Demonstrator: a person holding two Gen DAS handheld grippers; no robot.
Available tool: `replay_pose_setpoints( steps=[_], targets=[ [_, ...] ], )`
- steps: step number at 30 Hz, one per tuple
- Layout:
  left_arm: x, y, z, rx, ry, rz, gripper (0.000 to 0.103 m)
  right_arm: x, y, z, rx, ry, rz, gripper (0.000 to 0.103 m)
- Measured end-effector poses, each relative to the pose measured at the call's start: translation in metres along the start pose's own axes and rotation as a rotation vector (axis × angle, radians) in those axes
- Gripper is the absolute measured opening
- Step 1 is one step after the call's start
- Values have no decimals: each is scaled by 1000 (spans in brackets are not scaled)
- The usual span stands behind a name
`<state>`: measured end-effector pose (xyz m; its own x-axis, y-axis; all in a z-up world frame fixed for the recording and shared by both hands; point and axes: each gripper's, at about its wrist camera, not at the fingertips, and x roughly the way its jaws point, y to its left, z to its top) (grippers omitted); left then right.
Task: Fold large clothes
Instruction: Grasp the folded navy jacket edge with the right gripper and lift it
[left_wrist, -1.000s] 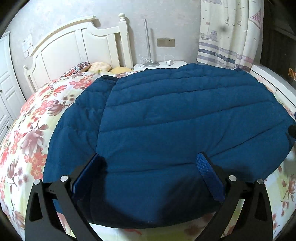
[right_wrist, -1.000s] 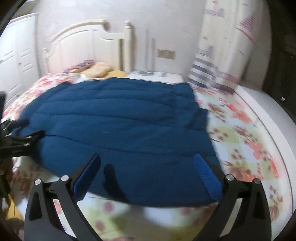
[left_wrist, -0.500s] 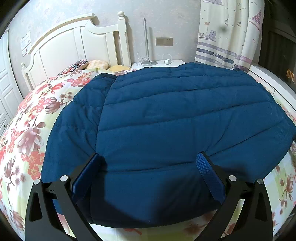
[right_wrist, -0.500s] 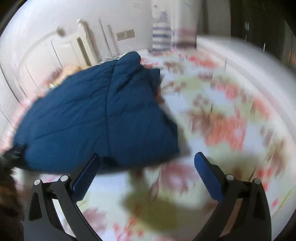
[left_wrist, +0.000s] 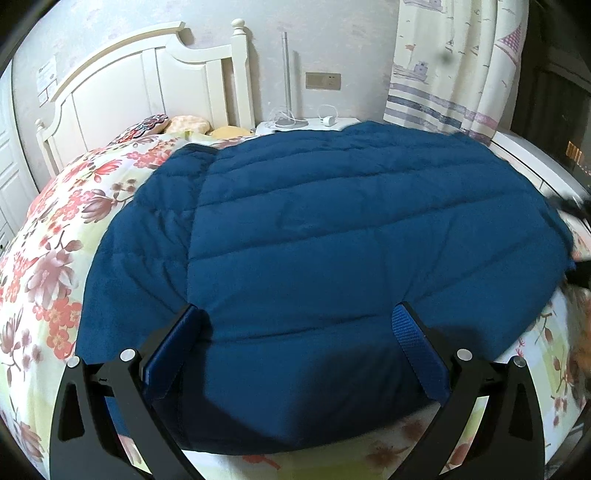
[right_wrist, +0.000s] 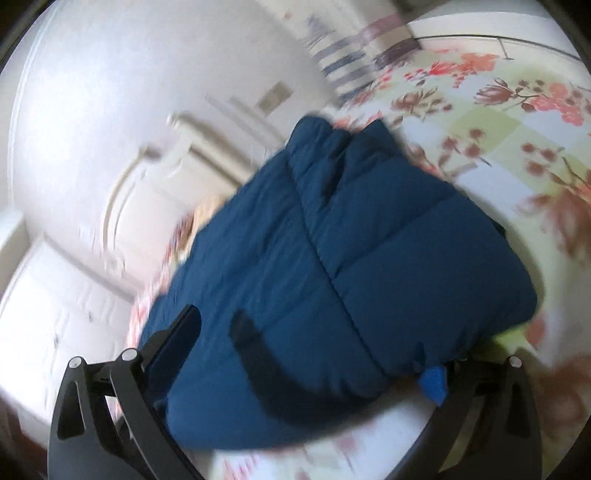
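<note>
Now a large dark-blue quilted jacket (left_wrist: 332, 258) is seen spread flat over the floral bedspread (left_wrist: 48, 258), its near hem lying between the fingers of the left gripper (left_wrist: 295, 354). The jaws of that gripper are spread wide and nothing is pinched between them — much as in the earlier left wrist frames, where the same view was held almost unchanged. At the far side a white headboard (left_wrist: 140, 85), a nightstand (left_wrist: 306, 123) and a patterned curtain (left_wrist: 454, 62) are visible. At the right edge of this view a dark blurred shape is glimpsed by the jacket's right edge; what it is cannot be told.

The right wrist view has been swung and tilted strongly since half a second ago, and is motion-blurred. The right gripper (right_wrist: 314, 354) is shown with jaws spread, and the jacket's bulky edge (right_wrist: 351, 277) now lies between them, where only bedspread was framed before — the right pad (right_wrist: 436, 382) is partly hidden by the fabric. Whether the fabric is touched cannot be told.
</note>
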<state>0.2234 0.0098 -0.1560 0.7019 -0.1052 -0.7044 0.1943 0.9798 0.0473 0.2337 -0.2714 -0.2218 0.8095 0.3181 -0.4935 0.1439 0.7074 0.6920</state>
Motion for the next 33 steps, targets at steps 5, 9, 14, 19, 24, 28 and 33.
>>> replay_pose_setpoints(
  steps=[5, 9, 14, 19, 24, 28, 33],
  targets=[
    [0, -1, 5, 5, 10, -2, 99, -5, -22, 5, 100, -49, 153, 24],
    [-16, 1, 20, -70, 14, -112, 99, -48, -22, -6, 30, -108, 195, 18],
    [-23, -39, 69, -2, -38, -66, 99, -108, -28, -25, -89, -183, 156, 18],
    [29, -92, 128, 52, 51, -30, 99, -163, -22, -42, -219, -242, 105, 18],
    [107, -145, 135, 167, 222, 51, 99, -180, -12, -50, -310, -244, 53, 18],
    [81, -134, 122, 127, 185, 8, 99, -177, -2, -47, -353, -253, 35, 18],
    [-16, -121, 48, 198, 44, -110, 99, -179, 14, -51, -410, -281, 10, 18]
  ],
)
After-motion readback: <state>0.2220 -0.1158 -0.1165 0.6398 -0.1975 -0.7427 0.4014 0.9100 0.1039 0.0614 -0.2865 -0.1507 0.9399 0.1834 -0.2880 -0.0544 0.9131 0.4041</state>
